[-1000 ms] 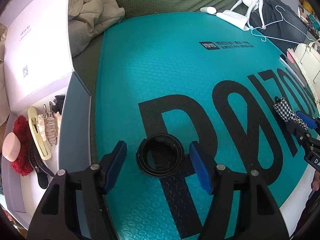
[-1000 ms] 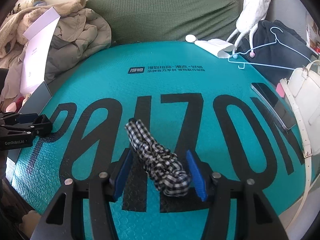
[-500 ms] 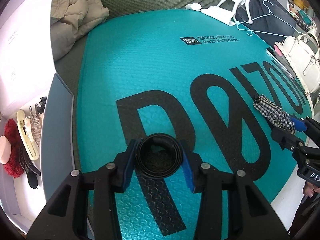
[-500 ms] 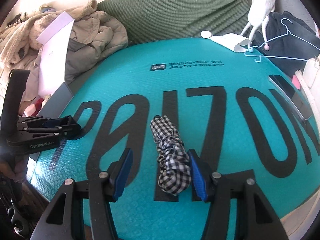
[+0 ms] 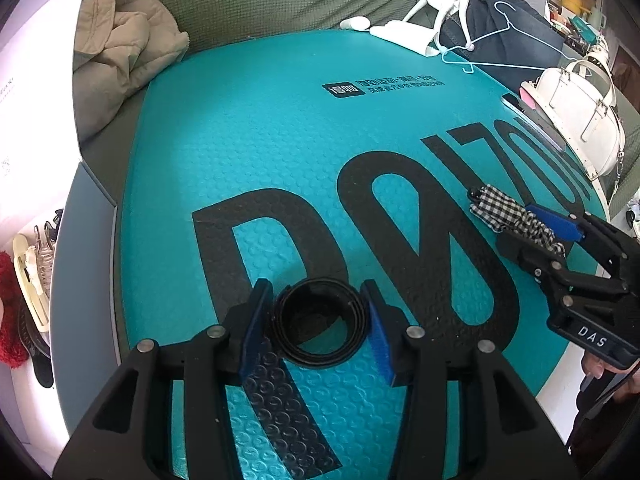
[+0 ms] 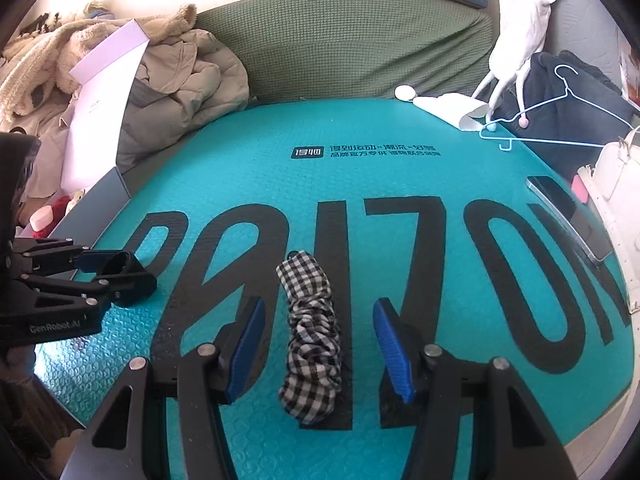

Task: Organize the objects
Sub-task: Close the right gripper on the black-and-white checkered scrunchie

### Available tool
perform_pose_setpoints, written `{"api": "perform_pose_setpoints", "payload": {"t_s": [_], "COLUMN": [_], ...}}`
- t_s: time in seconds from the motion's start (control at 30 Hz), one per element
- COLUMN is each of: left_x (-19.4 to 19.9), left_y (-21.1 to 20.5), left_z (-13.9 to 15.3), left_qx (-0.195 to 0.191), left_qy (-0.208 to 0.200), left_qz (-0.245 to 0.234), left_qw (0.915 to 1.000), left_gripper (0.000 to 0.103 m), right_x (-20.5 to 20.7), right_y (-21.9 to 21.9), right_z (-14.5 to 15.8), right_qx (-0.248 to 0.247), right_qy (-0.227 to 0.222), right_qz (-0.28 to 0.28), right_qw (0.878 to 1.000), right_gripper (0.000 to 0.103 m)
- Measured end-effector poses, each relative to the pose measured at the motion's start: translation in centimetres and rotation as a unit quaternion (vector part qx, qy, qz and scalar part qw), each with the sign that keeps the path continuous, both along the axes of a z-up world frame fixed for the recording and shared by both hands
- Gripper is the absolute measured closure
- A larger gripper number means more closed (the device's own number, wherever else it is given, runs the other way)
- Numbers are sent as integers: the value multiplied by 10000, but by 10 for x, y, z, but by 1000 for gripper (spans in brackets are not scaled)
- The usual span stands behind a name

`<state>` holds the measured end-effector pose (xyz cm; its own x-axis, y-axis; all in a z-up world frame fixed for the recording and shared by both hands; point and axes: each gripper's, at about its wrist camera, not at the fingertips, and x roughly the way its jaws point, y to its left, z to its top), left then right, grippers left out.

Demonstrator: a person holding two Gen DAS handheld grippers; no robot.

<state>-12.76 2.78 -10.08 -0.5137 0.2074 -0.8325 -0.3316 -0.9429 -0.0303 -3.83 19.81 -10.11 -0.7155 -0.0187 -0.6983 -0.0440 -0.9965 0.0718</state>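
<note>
Since the earlier frame, the left hand-held gripper (image 5: 318,322) has been closed in around the black band (image 5: 319,322) and its jaws have just been eased apart again; the band lies on the mat between the blue pads (image 5: 255,326), touching or nearly touching them, and whether it is pinched cannot be told for certain. The right hand-held gripper (image 6: 320,344) is held spread, with the checked scrunchie (image 6: 310,336) lying lengthwise between its pads and clear of both. Both things rest on the teal mat (image 6: 360,184) with large black letters. At the mat's left edge an open white box (image 5: 24,128) is seen, with hair clips (image 5: 32,264) inside.
</note>
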Motion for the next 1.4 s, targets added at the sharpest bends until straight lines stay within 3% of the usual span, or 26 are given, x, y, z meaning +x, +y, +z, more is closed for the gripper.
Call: {"api": "perform_pose_setpoints", "payload": {"t_s": [0.1, 0.2, 0.37, 0.53, 0.6, 0.63, 0.7, 0.77, 0.8, 1.13, 1.4], "left_x": [-3, -5, -2, 1, 3, 4, 8, 12, 13, 14, 23], "left_y": [-1, -5, -5, -6, -7, -7, -5, -4, -4, -6, -11], "left_z": [-3, -5, -8, -9, -9, -9, -7, -7, -7, -1, 16], "left_qx": [-75, 26, -33, -27, 19, 29, 71, -5, 13, 99, -109], "left_qy": [75, 128, 265, 337, 349, 362, 403, 488, 516, 285, 440], "left_qz": [122, 209, 147, 113, 103, 95, -35, -113, -130, -17, 94], "left_qw": [9999, 9997, 9995, 9994, 9993, 9993, 9992, 9987, 9986, 9995, 9989], "left_gripper": [38, 33, 30, 30, 37, 42, 64, 64, 64, 64, 64], "right_x": [1, 0, 0, -2, 0, 1, 4, 8, 9, 8, 17], "right_y": [-3, -9, -10, -13, -13, -13, -9, -4, -1, 8, 4], "right_z": [-3, -6, -9, -11, -12, -12, -13, -14, -14, -5, 6], "right_qx": [162, 368, 244, 333, 359, 369, 384, 369, 387, 21, -8], "right_qy": [143, 175, 296, 328, 385, 413, 504, 600, 618, 421, 342], "right_qz": [14, 41, 58, 20, 23, 32, -151, -379, -480, -592, -631], "right_qw": [9998, 9992, 9992, 9989, 9986, 9985, 9979, 9968, 9962, 9974, 9974], "right_gripper": [46, 45, 33, 32, 32, 34, 48, 75, 82, 82, 82]}}
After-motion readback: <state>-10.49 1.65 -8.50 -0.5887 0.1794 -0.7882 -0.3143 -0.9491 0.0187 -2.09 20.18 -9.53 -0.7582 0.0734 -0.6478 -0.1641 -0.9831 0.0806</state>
